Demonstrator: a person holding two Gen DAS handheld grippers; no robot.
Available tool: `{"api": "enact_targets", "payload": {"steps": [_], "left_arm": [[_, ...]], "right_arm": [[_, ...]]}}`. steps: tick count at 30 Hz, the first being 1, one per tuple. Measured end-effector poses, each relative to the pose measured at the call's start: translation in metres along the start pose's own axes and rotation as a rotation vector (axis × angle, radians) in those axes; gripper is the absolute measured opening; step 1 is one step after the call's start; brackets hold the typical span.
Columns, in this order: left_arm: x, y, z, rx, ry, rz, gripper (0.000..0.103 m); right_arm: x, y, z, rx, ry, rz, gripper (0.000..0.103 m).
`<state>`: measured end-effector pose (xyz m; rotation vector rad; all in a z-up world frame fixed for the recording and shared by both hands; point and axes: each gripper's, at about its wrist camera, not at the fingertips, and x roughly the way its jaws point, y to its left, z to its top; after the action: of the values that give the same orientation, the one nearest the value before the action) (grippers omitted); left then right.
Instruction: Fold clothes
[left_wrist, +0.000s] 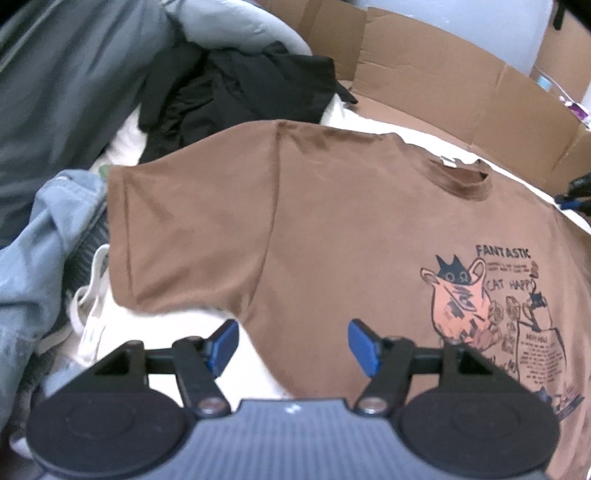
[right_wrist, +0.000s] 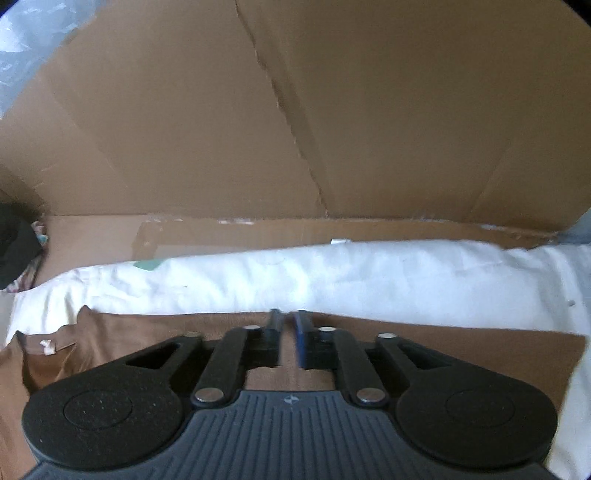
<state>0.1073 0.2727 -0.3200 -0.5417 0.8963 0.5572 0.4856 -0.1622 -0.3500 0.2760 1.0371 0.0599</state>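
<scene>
The brown T-shirt (left_wrist: 332, 229) lay flat on a white sheet (right_wrist: 332, 280), its cat print to the right of the left tool (left_wrist: 291, 341). That tool hung just above the shirt's side below the sleeve, its blue pads apart and holding nothing. The right tool (right_wrist: 287, 325) stood over the shirt's edge, pads narrowly apart, gripping nothing. Cardboard (right_wrist: 295, 110) rose beyond it.

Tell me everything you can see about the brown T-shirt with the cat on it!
The brown T-shirt lies flat, front up, on a white sheet. It looks like soft cotton, with short sleeves, a round collar with a white tag, and a cartoon cat print reading "FANTASTIC". One sleeve reaches toward a pile of other clothes.
</scene>
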Motion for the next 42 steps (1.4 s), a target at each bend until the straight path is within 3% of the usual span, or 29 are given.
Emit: {"api": "enact_targets", "payload": {"steps": [2,8,15,19,26,30,34,38,42], "left_arm": [[-0.004,0.001,-0.005,-0.015,0.005,0.012,0.068],[-0.025,0.000,-0.018,-0.060,0.037,0.026,0.066],[-0.085,-0.018,-0.023,-0.171,0.007,-0.024,0.064],[-0.119,-0.034,-0.020,-0.115,-0.018,-0.033,0.064],[-0.182,-0.042,-0.012,-0.107,-0.082,-0.082,0.064],[-0.209,-0.044,-0.008,-0.099,-0.096,-0.069,0.064],[-0.230,-0.052,-0.005,-0.012,-0.109,-0.032,0.065],[-0.246,-0.062,-0.002,0.023,-0.085,-0.038,0.066],[-0.262,-0.073,0.001,0.056,-0.030,-0.048,0.070]], "right_arm": [[-0.015,0.001,0.000,-0.034,-0.006,-0.006,0.030],[-0.081,-0.012,-0.020,-0.078,-0.002,0.002,0.030],[-0.166,-0.017,-0.051,-0.167,-0.002,-0.035,0.031],[-0.213,-0.018,-0.065,-0.189,-0.016,-0.019,0.031],[-0.299,-0.021,-0.092,-0.149,-0.054,-0.024,0.033],[-0.353,-0.020,-0.101,-0.120,-0.104,-0.003,0.034],[-0.409,-0.026,-0.113,-0.069,-0.118,-0.013,0.038],[-0.453,-0.037,-0.128,-0.028,-0.134,0.045,0.040],[-0.484,-0.042,-0.143,-0.059,-0.135,0.027,0.041]]}}
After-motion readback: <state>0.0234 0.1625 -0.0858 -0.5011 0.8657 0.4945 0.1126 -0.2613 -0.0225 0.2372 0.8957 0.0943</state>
